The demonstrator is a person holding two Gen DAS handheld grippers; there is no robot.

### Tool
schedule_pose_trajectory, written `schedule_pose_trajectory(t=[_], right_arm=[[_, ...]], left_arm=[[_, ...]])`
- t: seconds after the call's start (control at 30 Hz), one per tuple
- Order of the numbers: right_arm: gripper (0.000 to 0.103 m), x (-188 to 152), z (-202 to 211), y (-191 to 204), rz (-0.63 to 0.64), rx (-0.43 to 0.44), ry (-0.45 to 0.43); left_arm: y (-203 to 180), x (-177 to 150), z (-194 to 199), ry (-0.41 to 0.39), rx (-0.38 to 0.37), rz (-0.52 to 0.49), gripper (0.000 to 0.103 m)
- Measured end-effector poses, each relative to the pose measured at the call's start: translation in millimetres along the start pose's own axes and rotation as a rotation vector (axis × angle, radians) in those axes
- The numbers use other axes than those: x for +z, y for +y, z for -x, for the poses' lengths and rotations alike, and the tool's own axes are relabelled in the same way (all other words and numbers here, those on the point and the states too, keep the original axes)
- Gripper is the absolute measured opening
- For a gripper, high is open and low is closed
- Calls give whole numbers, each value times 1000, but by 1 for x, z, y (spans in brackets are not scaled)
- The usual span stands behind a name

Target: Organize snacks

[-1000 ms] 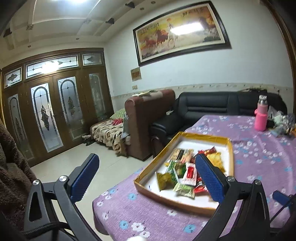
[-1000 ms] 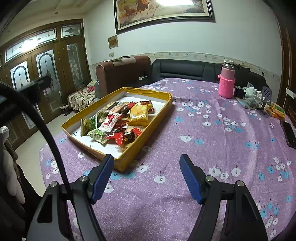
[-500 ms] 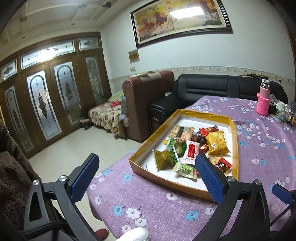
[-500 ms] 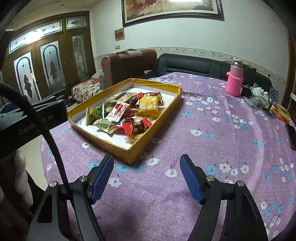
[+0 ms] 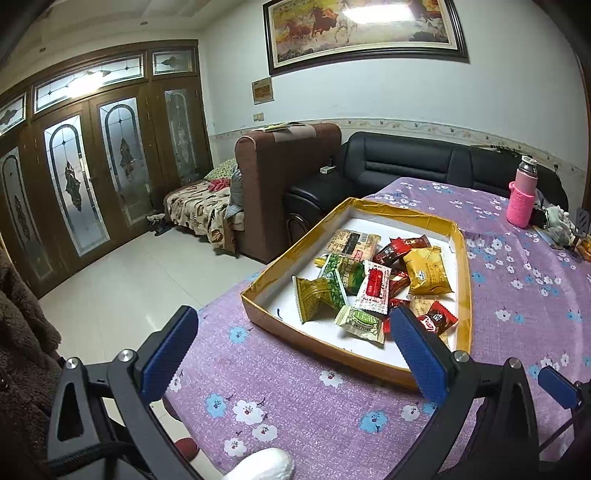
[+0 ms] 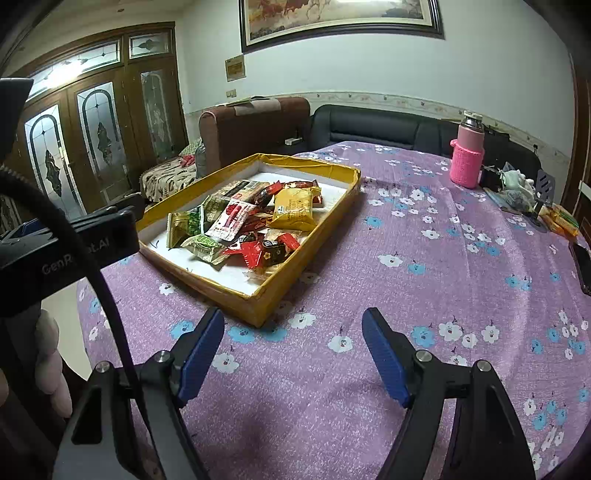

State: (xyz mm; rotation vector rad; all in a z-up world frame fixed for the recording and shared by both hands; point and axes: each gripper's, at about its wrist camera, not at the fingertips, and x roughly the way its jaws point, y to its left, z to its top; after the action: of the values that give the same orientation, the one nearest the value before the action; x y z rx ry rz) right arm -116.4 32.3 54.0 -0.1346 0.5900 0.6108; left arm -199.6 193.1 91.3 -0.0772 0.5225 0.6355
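Holding both grippers [image 5: 293, 334] [image 6: 293, 349] apart and empty, I risk nudging the tray [image 6: 258, 302] and spilling heaped snacks [image 6: 251, 225].

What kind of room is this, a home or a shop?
Most likely a home living room: a black leather sofa against the wall, a framed horse painting above it, and a table with a flowered purple cloth holding a tray of snacks.

Left wrist view from table's near-left corner, right view further right, both sharing the snack tray [image 5: 463, 273].
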Motion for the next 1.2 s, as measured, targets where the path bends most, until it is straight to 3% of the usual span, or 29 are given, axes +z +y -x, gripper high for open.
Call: schedule_pose_trajectory(t=[0.3, 0.67, 1.2], right_arm=[[77, 0, -5, 0, -5, 7, 14], [77, -1, -10, -2, -12, 11, 34], [77, -2, -12, -4, -29, -9, 42]], left_arm=[[-7, -1, -7, 25, -7, -17, 103], [-10, -5, -21, 112, -71, -12, 103], [-11, -5, -21, 105, -120, -22, 103]])
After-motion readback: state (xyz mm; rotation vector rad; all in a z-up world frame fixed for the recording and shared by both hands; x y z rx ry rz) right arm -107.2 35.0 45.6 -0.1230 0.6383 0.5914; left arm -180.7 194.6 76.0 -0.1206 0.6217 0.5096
